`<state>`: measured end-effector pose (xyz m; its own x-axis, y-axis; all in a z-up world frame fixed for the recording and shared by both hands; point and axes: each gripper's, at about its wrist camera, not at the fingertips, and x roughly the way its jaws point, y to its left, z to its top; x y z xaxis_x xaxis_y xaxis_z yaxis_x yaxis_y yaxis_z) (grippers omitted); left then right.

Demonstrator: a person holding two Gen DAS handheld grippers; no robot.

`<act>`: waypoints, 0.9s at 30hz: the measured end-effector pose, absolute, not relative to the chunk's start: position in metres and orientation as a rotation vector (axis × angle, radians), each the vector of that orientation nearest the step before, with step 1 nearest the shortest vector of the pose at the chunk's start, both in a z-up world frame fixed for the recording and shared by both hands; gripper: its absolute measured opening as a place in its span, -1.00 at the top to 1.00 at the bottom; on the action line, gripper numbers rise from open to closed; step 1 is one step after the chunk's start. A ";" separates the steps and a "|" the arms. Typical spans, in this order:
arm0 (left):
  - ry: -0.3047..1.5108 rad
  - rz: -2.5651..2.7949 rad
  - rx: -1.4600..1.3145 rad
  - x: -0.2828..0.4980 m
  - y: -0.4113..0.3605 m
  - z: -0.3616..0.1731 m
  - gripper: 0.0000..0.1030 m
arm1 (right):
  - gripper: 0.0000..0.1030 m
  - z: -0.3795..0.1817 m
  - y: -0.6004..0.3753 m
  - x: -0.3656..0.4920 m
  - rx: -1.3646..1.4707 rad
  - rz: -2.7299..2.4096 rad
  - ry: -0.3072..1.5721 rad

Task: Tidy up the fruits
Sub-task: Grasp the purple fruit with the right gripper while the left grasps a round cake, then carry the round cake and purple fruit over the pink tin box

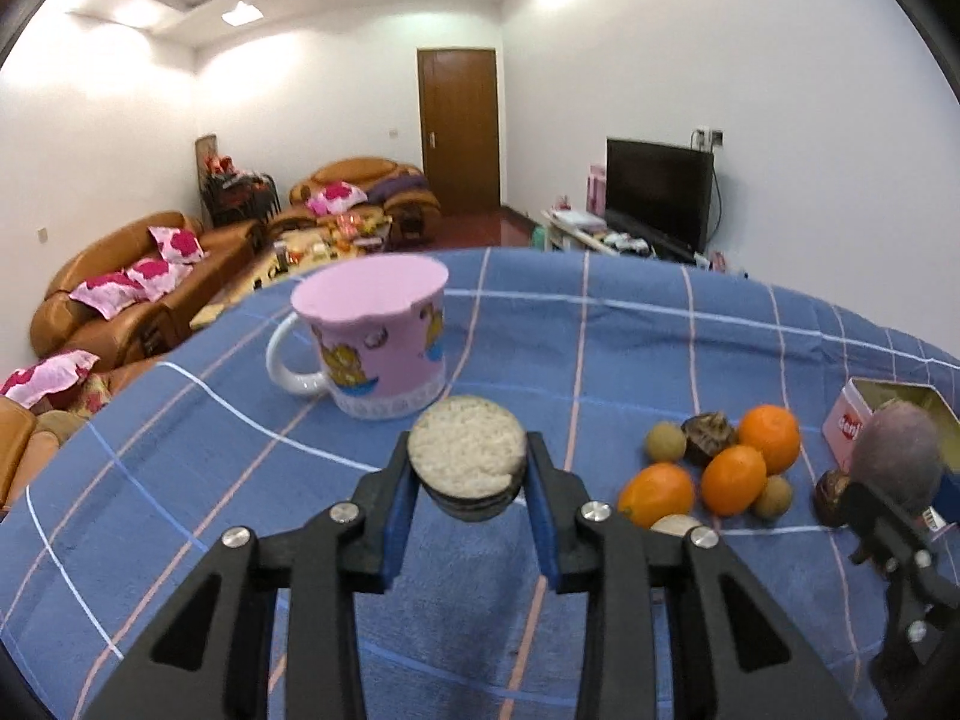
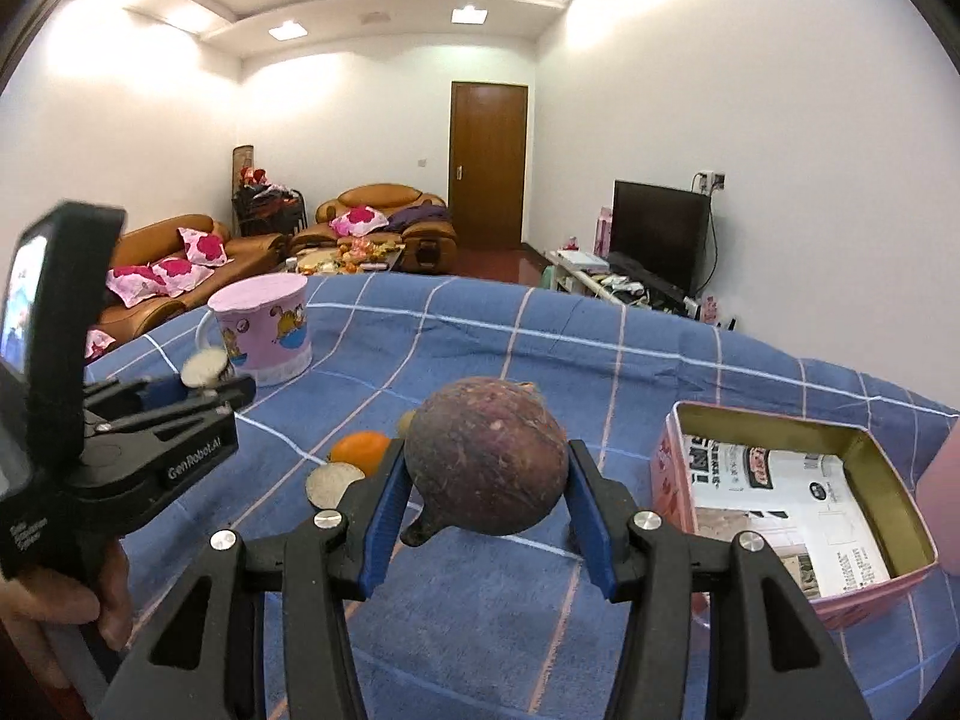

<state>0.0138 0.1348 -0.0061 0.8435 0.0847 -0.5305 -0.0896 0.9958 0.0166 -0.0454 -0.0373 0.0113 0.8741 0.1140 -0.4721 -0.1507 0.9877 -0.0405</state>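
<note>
My left gripper [image 1: 468,459] is shut on a halved fruit [image 1: 465,450] with a pale grainy cut face and a dark rind, held above the blue checked cloth [image 1: 420,630]. In the right wrist view the same half [image 2: 204,367] shows at the left. My right gripper [image 2: 487,468] is shut on a round dark purple fruit [image 2: 486,456], which also appears at the right of the left wrist view [image 1: 897,456]. On the cloth lie three oranges [image 1: 732,477], small tan fruits [image 1: 665,441], dark brown fruits [image 1: 711,435] and another pale half [image 1: 675,523].
A pink cartoon mug [image 1: 372,336] stands just beyond the left gripper. An open pink tin box [image 2: 672,468] lined with printed paper sits at the right of the cloth. A person's hand [image 2: 72,600] holds the left gripper's handle. Sofas and a television stand beyond the table.
</note>
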 end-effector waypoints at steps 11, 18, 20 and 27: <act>0.495 0.073 0.022 -0.012 0.105 0.000 0.31 | -0.03 0.012 -0.043 -0.056 -0.094 0.112 0.472; 0.480 0.055 0.040 -0.025 0.084 0.003 0.31 | -0.03 0.013 -0.055 -0.064 -0.088 0.090 0.471; 0.478 0.053 0.042 -0.028 0.079 0.004 0.31 | -0.03 0.013 -0.057 -0.066 -0.092 0.089 0.467; 0.472 0.038 0.053 -0.038 0.060 0.006 0.31 | -0.03 0.014 -0.071 -0.081 -0.110 0.072 0.451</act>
